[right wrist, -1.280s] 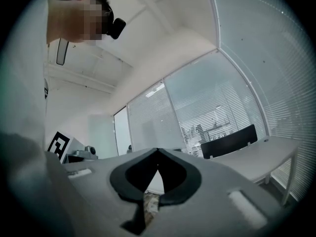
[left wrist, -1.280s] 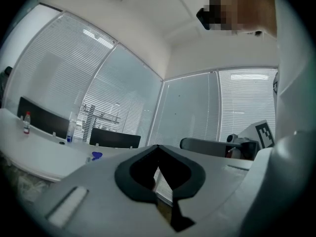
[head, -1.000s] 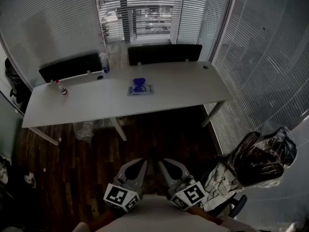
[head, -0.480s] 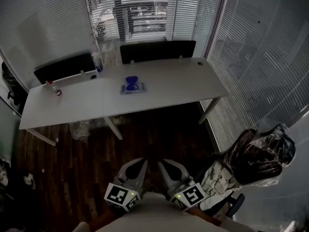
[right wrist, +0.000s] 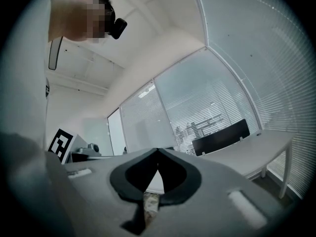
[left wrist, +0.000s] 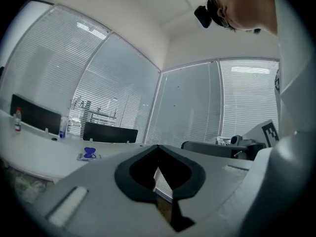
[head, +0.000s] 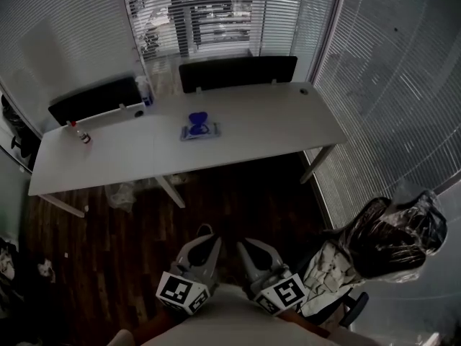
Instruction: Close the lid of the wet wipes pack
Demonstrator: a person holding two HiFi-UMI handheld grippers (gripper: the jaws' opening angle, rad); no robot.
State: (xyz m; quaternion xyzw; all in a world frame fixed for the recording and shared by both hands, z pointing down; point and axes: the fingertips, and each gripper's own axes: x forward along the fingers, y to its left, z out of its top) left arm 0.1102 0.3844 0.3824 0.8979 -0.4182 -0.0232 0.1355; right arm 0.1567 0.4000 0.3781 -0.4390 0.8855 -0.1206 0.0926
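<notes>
1. Left gripper [head: 207, 242] and right gripper [head: 246, 244]: we hold both close to our body, jaws pressed together, nothing between them.
2. Flat pale wet wipes pack [head: 200, 132] lies well ahead of both, on the long white table [head: 274, 125]; its blue lid [head: 196, 119] stands open.

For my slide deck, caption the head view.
Left gripper and right gripper, both shut, held low; wet wipes pack, lid up, on the far desk.
</notes>
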